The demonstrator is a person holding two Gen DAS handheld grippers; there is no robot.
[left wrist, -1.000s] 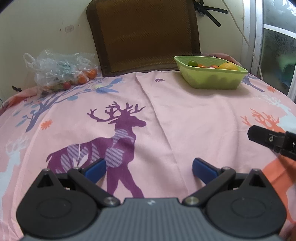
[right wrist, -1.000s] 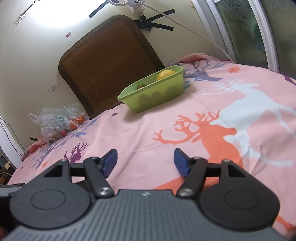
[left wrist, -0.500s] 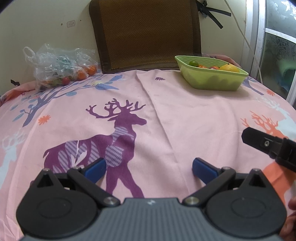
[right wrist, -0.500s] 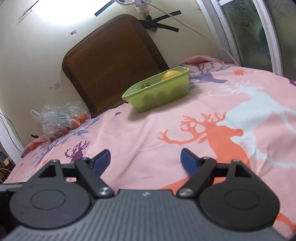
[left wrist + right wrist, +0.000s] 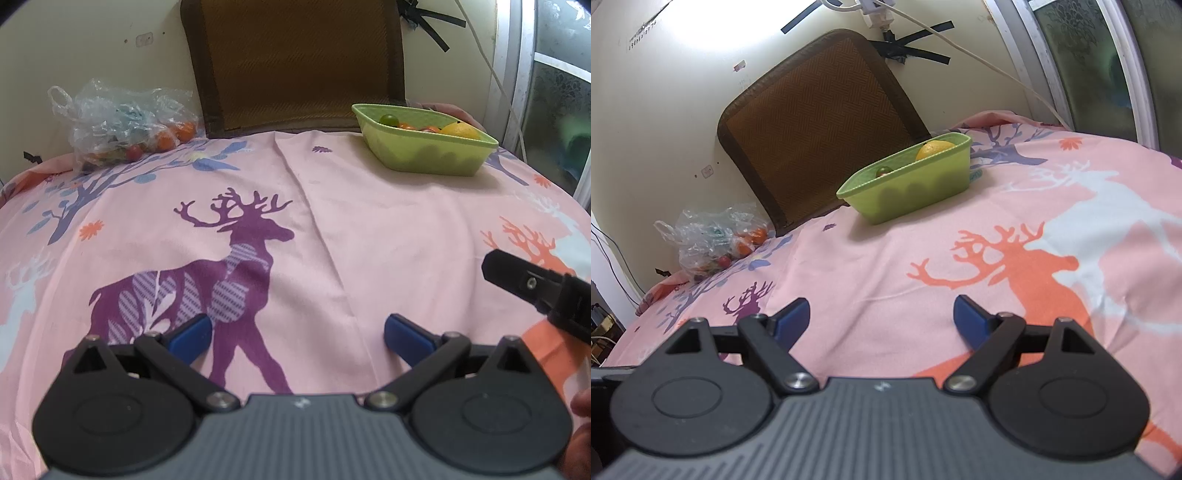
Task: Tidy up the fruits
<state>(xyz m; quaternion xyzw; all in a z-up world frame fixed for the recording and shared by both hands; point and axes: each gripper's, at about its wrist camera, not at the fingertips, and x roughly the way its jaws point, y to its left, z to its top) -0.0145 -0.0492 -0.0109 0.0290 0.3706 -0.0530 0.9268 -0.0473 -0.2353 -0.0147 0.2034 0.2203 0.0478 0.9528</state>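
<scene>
far left by the wall we see the plastic bag (image 5: 122, 122) of fruit. our left gripper (image 5: 297, 334) hangs over the deer sheet (image 5: 369, 229), fingers spread, empty. the green bowl (image 5: 424, 155) (a yellow fruit (image 5: 460, 130) inside) sits far right. right gripper (image 5: 881, 319) likewise splayed, empty.

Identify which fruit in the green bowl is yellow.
The big round fruit at the right end of the green bowl; the small fruit at the left end is green, the little ones between red-orange.
</scene>
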